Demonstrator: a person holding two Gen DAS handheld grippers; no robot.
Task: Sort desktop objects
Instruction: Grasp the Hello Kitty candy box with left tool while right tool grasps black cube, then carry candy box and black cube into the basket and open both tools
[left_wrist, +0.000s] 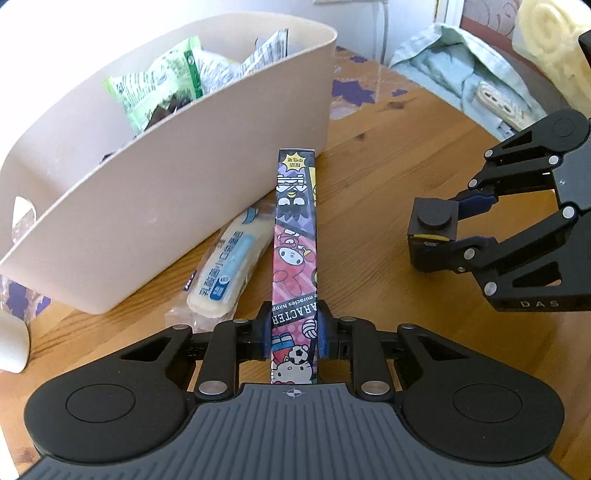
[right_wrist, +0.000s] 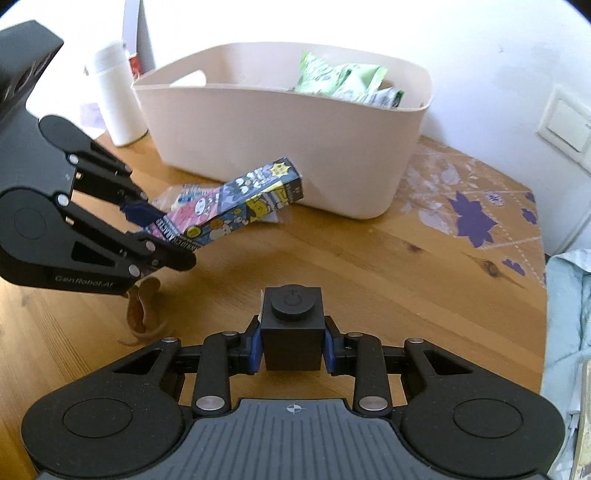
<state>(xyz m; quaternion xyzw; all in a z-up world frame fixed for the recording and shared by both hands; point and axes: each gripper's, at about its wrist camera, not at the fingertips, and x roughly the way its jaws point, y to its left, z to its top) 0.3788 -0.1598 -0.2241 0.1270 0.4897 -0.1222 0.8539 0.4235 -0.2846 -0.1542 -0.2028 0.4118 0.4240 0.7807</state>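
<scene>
Above the table (right_wrist: 332, 251) we clamp our left gripper (left_wrist: 293, 328) jaws on the cartoon box (left_wrist: 295, 236), right gripper (right_wrist: 291, 345) jaws on the black cube (right_wrist: 291, 325).

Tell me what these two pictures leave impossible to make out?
- Left wrist view: the bin wall hides most of the snack packets inside.
- Left wrist view: the cartoon box covers part of the wrapped bread.
- Right wrist view: the left gripper hides the brown thing partly; what it is stays unclear.
- Right wrist view: glare washes out the white bottle.
</scene>
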